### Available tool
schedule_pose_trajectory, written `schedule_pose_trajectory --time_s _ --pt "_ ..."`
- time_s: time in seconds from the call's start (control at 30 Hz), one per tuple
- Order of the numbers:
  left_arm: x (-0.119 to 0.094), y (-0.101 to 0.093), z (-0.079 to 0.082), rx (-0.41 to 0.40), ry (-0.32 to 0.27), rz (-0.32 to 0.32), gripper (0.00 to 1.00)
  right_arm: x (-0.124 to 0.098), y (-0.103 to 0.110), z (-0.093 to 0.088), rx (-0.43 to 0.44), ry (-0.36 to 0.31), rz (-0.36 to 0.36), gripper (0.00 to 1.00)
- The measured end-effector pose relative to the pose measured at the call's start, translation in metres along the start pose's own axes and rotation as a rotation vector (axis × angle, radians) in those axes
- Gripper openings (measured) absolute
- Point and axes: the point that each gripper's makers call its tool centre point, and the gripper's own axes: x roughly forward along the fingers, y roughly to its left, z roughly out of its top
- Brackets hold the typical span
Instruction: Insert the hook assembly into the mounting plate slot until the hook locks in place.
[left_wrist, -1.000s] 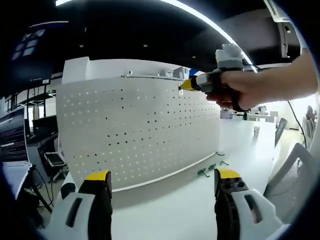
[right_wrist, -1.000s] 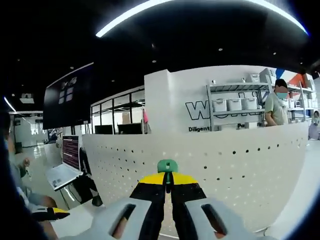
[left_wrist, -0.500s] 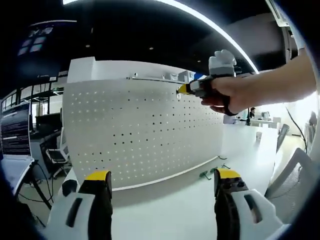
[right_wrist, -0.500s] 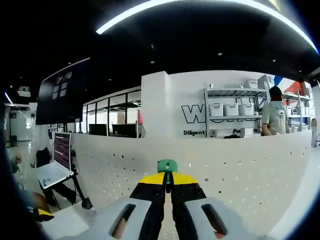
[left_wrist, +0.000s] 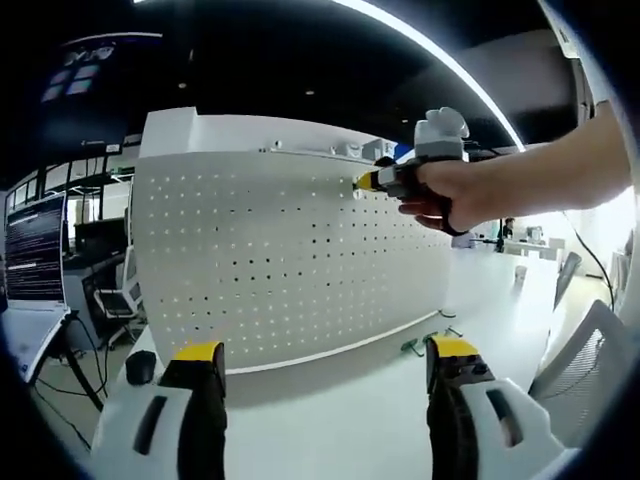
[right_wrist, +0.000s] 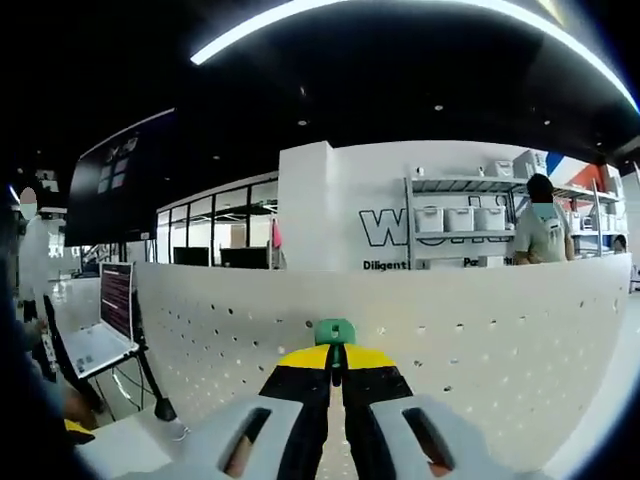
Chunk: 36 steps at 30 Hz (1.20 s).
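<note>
The right hand-held gripper (right_wrist: 335, 352) is clamped on a green hook (right_wrist: 334, 330), held against the pegboard (left_wrist: 280, 260) near its top edge. The left hand-held gripper (left_wrist: 318, 358) hangs with jaws apart over the counter (left_wrist: 330, 415), where more green hooks (left_wrist: 425, 340) lie near the pegboard's foot.
</note>
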Motion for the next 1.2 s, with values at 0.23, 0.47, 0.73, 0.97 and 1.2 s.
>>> schedule_pose_trajectory --time_s 0.23,0.47,0.73,0.97,1.2 --pt "0.000 0.002 -0.003 -0.014 0.011 0.005 0.83 0.004 -0.003 0.000 0.010 -0.005 -0.002 0.01" --pt "0.000 0.002 -0.004 -0.023 0.012 0.005 0.83 0.008 -0.006 -0.002 0.023 0.002 -0.024 0.01" --pt "-0.004 0.010 -0.005 -0.035 0.014 0.021 0.82 0.010 -0.005 -0.004 0.057 0.019 -0.085 0.01" --pt "-0.008 0.010 -0.002 -0.044 0.007 0.021 0.82 0.011 -0.005 -0.005 0.049 0.036 -0.147 0.01" --pt "-0.010 0.007 -0.001 -0.046 -0.002 0.012 0.82 0.012 -0.007 -0.006 0.037 0.033 -0.174 0.01"
